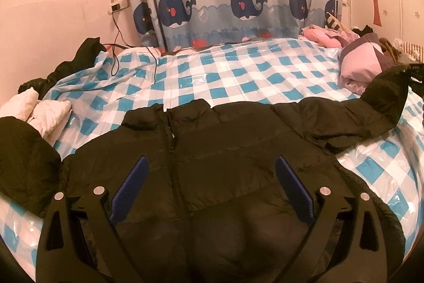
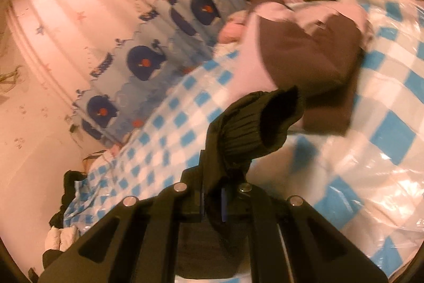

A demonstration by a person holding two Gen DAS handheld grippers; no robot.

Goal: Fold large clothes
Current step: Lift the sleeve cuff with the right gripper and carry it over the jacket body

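A black puffer jacket (image 1: 225, 150) lies front-up on the blue-and-white checked bed cover (image 1: 212, 81), zipper up the middle, collar toward the curtain. My left gripper (image 1: 212, 171) is open above the jacket's chest, blue pads wide apart, holding nothing. The jacket's right sleeve (image 1: 384, 94) is lifted off the bed at the right. In the right wrist view my right gripper (image 2: 213, 203) is shut on that sleeve's black ribbed cuff (image 2: 254, 123), which stands up beyond the fingers above the cover (image 2: 371, 177).
A folded lilac-and-brown garment (image 1: 360, 62) (image 2: 304, 49) lies at the far right of the bed, with pink clothes behind it. A white quilted garment (image 1: 39, 110) and dark clothes lie at the left edge. A whale-print curtain (image 1: 225, 7) hangs behind. A black cable (image 1: 116, 44) trails onto the bed.
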